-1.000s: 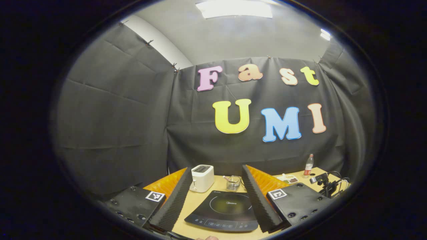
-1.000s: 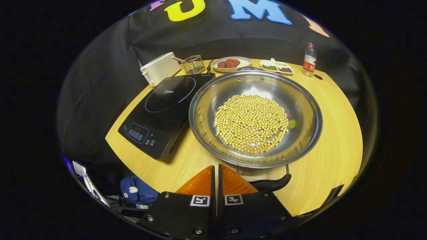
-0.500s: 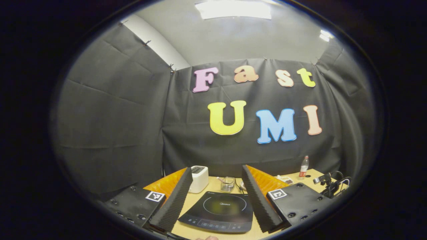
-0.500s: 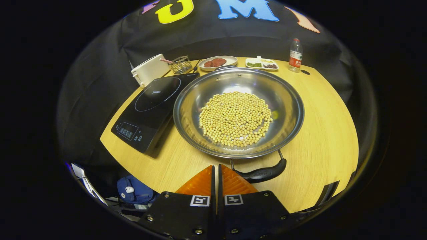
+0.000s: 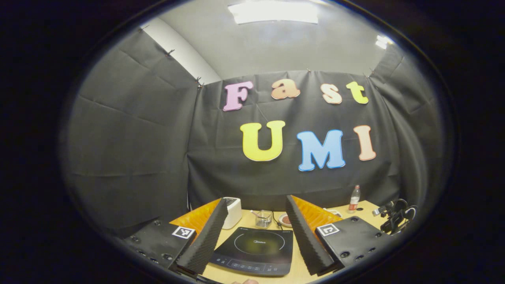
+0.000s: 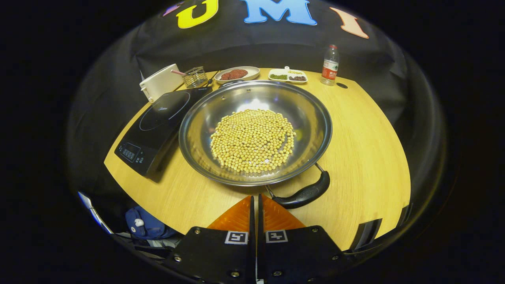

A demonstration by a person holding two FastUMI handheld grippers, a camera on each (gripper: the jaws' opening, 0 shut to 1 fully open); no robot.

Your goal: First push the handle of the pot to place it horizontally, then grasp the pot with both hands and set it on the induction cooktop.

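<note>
In the left gripper view, the left tool (image 5: pixel 256 236) sits at the bottom of the frame with its two fingers (image 5: pixel 205 240) spread wide. Nothing is between them but air. Low in the middle, past the fingers, the black cooktop (image 5: pixel 254 250) lies flat on the bench (image 5: pixel 294 272). Behind it at the back of the bench stand a white toaster (image 5: pixel 232 212), a small wire basket (image 5: pixel 263 219) and a plate (image 5: pixel 285 219) partly hidden by the right finger. A bottle (image 5: pixel 354 199) stands farther right. At the right edge of the frame is a dark clamp with cables (image 5: pixel 394 217).

In the right gripper view, the right tool (image 6: pixel 255 213) is at the bottom middle with its fingers pressed close together, holding nothing. The big shiny pot (image 6: pixel 255 132) sits on the bench (image 6: pixel 367 157) in the middle of the frame. It is full of yellow beans (image 6: pixel 252 140). Its black handle (image 6: pixel 303 193) sticks out at the lower right of the pot, slanted, just beside the tool tips. I cannot tell if they touch. The cooktop (image 6: pixel 158 126) is to the left, right next to the pot. Along the top of the bench are the toaster (image 6: pixel 159 83), the basket (image 6: pixel 195 77), the plate (image 6: pixel 236 73), a white dish (image 6: pixel 288 75) and the bottle (image 6: pixel 329 65). A blue bag (image 6: pixel 144 227) lies at the lower left, below the bench.
</note>
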